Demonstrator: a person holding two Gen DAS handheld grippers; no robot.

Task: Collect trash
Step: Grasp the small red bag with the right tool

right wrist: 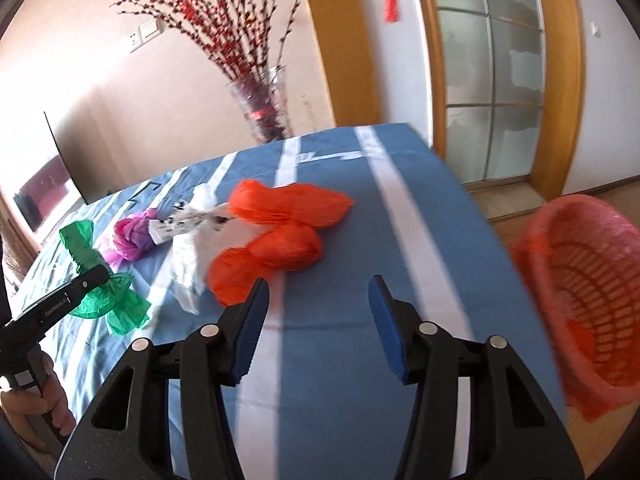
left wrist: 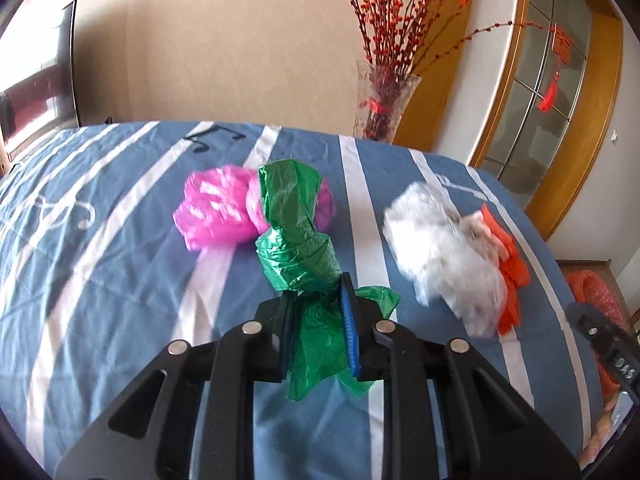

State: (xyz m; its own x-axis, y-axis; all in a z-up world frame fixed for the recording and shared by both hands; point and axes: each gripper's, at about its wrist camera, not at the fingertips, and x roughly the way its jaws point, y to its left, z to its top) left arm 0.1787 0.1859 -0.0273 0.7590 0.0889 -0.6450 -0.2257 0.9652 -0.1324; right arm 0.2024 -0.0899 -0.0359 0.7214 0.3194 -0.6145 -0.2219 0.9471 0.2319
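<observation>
We keep the left tool [left wrist: 320,320] clenched on the green bag [left wrist: 298,236], lifted above the striped worktop [right wrist: 360,360], while our right tool [right wrist: 318,312] is released and empty near the orange bag [right wrist: 280,236], probably because the basket [right wrist: 580,300] waits beside.

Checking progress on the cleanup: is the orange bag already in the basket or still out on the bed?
Still out: the orange bag lies on the striped bedcover, clear of the basket beside the bed.

Glossy crinkled green plastic bag [left wrist: 298,240]; matt striped cloth bedcover [left wrist: 120,240].
</observation>
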